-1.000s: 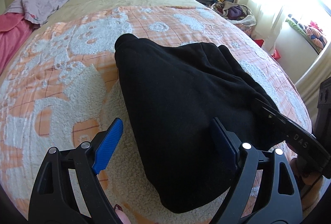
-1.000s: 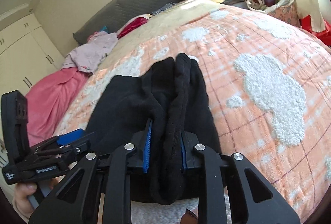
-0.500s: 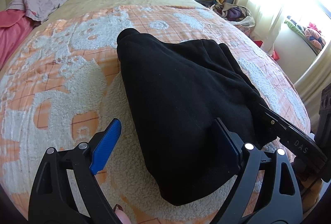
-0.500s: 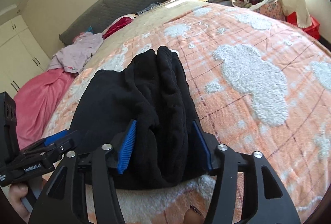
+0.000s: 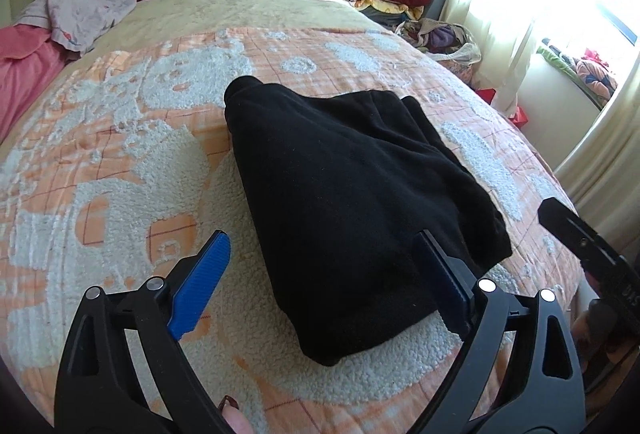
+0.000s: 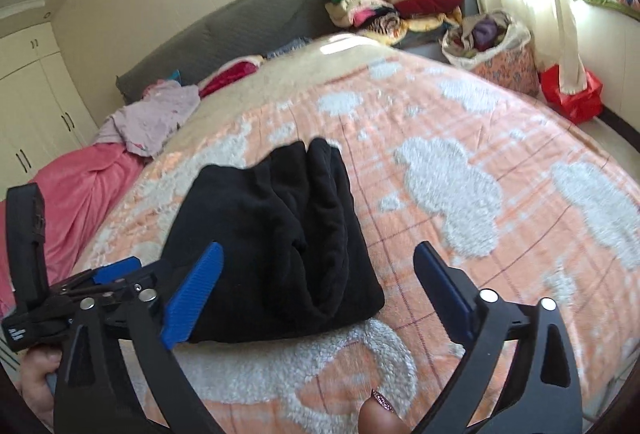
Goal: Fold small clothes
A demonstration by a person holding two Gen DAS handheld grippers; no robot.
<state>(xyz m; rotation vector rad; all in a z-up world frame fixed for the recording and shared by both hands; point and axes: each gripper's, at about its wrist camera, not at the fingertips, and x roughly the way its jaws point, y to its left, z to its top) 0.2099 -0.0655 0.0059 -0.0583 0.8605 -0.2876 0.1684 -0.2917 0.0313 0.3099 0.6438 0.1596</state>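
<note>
Release step: the black garment (image 6: 276, 246) lies folded on the bed (image 6: 460, 201), ahead of both claws. The right claw (image 6: 316, 294) has just been opening, nothing between its jaws; the left claw (image 5: 320, 286) is spread, empty. Withdraw both without snagging folds

Your two handheld grippers, left gripper (image 5: 322, 280) and right gripper (image 6: 318, 282), black triangular cut-out frames, ribbed blue finger pads (image 6: 192, 298), silver pivot screws, your glittery painted thumbnail (image 6: 382, 401).
</note>
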